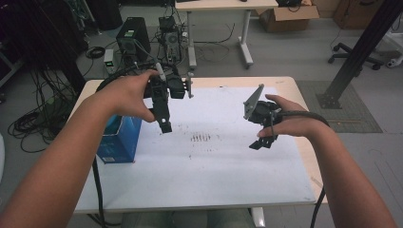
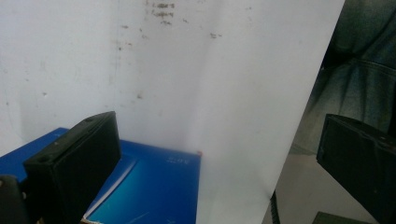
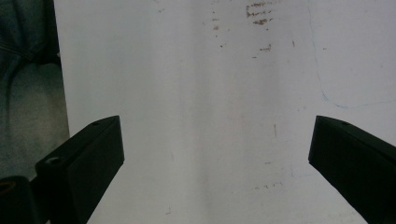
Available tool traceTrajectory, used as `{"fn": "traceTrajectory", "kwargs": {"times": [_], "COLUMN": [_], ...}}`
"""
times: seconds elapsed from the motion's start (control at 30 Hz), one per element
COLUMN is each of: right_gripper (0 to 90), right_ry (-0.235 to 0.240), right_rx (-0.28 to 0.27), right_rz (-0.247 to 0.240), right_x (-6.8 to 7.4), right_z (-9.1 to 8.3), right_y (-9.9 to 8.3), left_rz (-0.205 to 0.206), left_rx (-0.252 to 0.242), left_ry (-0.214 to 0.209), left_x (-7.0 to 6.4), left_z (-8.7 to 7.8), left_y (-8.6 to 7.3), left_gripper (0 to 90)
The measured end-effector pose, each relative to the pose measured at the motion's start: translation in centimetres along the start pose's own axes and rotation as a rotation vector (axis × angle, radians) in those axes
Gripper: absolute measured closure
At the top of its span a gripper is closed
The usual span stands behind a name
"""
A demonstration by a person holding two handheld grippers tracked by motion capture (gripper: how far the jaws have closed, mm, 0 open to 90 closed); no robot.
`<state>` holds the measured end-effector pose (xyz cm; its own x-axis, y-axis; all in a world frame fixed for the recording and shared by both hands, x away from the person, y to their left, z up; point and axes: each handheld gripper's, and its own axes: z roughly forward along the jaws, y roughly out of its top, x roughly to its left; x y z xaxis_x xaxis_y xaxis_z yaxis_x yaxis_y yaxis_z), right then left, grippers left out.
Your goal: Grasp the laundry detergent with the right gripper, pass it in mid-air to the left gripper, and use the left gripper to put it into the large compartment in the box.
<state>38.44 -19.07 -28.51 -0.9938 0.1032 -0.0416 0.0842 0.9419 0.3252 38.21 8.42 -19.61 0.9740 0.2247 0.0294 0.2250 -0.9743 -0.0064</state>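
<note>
My left gripper [image 1: 165,124] is held above the left half of the table's white sheet [image 1: 214,166], its jaws pointing down and back toward the person. In the left gripper view, the left gripper [image 2: 215,163] is open with nothing between its jaws. Below it lies a blue box [image 2: 154,186]. That blue box [image 1: 119,142] stands at the table's left edge, partly under the left forearm. My right gripper [image 1: 263,141] hangs over the right half of the sheet. In the right gripper view, the right gripper [image 3: 217,163] is open, with bare white sheet [image 3: 196,93] between the jaws.
A patch of dark stains [image 1: 200,137] marks the middle of the sheet. Beyond the table's far edge are computer towers [image 1: 133,40], loose cables, a second desk [image 1: 218,5] and a cardboard box [image 1: 287,16]. A black post [image 1: 359,52] stands at the right. The person's trousers [image 2: 359,70] are below the near edge.
</note>
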Motion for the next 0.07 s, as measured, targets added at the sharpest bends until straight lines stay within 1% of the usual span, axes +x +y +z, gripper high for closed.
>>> {"fn": "traceTrajectory", "kwargs": {"times": [0.07], "right_gripper": [3.4], "right_ry": [-0.001], "right_rx": [0.000], "right_rz": [0.001], "right_x": [0.03], "right_z": [-0.03], "right_y": [0.02], "left_rz": [-0.003], "left_rx": [0.002], "left_ry": [-0.004], "left_x": [-0.04], "left_z": [-0.10], "left_y": [0.01], "left_gripper": [0.2]}}
